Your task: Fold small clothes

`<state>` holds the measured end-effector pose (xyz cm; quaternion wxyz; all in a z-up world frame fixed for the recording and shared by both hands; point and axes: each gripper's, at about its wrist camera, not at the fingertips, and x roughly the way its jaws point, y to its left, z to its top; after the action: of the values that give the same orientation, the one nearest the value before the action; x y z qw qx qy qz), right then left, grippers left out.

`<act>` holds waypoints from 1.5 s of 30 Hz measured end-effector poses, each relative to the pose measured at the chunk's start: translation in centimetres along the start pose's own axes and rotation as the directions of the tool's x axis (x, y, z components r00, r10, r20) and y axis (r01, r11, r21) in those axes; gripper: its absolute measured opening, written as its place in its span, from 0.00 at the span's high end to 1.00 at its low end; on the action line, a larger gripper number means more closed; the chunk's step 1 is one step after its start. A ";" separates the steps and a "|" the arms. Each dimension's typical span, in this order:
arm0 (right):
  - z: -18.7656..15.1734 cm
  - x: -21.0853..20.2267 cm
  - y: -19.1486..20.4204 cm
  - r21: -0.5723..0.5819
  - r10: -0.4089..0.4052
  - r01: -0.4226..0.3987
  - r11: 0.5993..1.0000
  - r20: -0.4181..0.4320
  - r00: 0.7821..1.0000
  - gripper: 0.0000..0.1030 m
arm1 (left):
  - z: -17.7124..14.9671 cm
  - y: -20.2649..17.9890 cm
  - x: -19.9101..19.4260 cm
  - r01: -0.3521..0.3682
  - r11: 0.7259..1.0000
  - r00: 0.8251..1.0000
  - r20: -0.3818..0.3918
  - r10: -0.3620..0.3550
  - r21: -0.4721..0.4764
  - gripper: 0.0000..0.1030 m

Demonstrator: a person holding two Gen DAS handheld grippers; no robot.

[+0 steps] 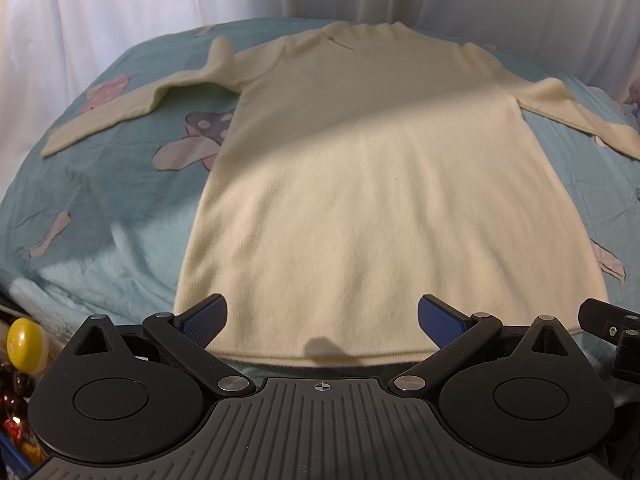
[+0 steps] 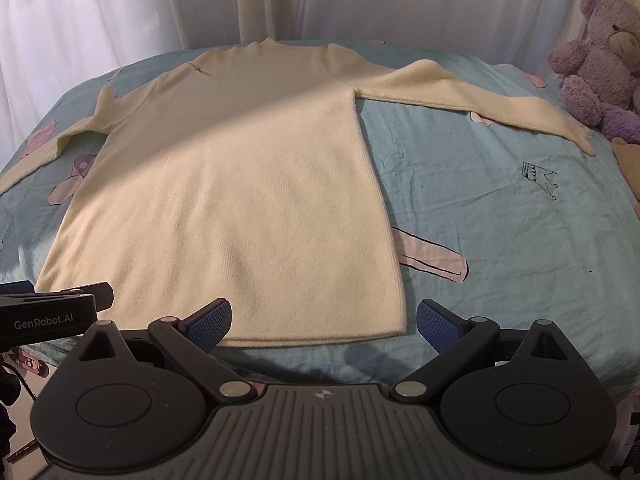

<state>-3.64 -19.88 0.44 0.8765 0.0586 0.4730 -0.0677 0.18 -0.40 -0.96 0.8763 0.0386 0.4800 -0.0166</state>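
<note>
A cream long-sleeved knit top lies flat on the bed, collar far, hem near, both sleeves spread out to the sides. The left sleeve has a bump near the shoulder. The right sleeve stretches toward the plush toys. My left gripper is open just above the middle of the hem, nothing between its blue pads. My right gripper is open over the hem's right corner, holding nothing. Each gripper shows at the edge of the other's view.
The bed wears a light blue sheet printed with mushrooms and a crown. A purple teddy bear sits at the far right. White curtains hang behind. A yellow ball and clutter lie off the bed's left side.
</note>
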 end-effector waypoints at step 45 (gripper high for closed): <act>10.2 14.7 -40.0 0.881 -0.201 -0.238 0.408 0.341 0.918 0.66 | 7.8 -1.3 10.2 -0.021 0.983 0.998 -0.064 0.010 -0.184 0.00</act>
<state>5.73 -61.87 -7.85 0.7783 0.5161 0.1710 -0.3141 12.20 -2.22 -5.45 0.8605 -0.0386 0.5067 0.0361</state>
